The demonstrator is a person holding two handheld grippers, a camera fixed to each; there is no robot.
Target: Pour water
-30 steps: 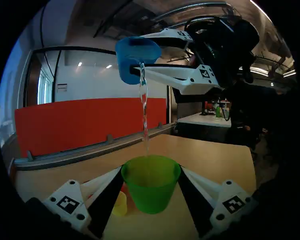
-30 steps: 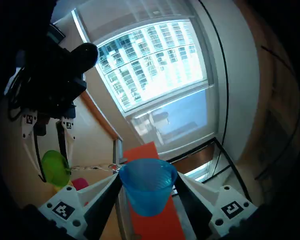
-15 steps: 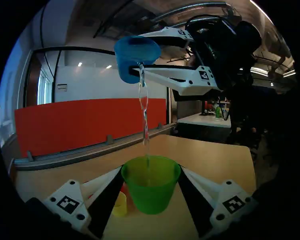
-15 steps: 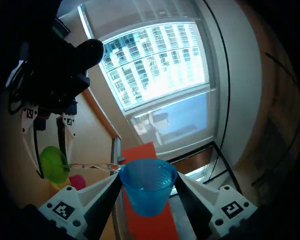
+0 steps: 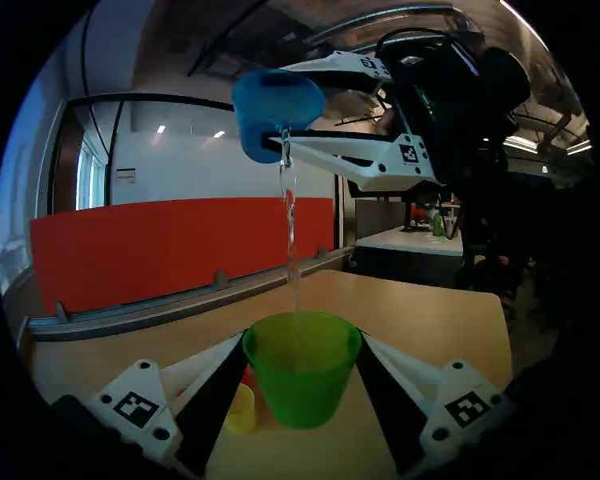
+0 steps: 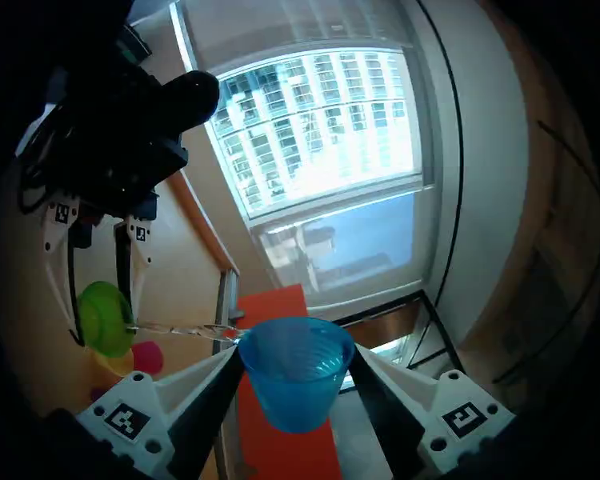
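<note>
My left gripper (image 5: 302, 376) is shut on an upright green cup (image 5: 302, 368) held low over the wooden table (image 5: 428, 312). High above it, the right gripper (image 5: 300, 108) holds a blue cup (image 5: 274, 112) tipped over, and a thin stream of water (image 5: 289, 232) falls from its rim into the green cup. In the right gripper view, my right gripper (image 6: 297, 382) is shut on the blue cup (image 6: 294, 382). There the stream (image 6: 180, 329) runs sideways to the green cup (image 6: 104, 318), held between the left gripper's white fingers (image 6: 56, 264).
A small yellow cup (image 5: 240, 408) and a red one sit on the table behind the left finger; the pink-red cup (image 6: 146, 357) also lies below the green one. An orange partition (image 5: 164, 240) backs the table. A large window (image 6: 324, 152) is beyond.
The blue cup has tipped a little further and shifted slightly; water keeps streaming into the green cup. The left gripper and green cup have stayed in place.
</note>
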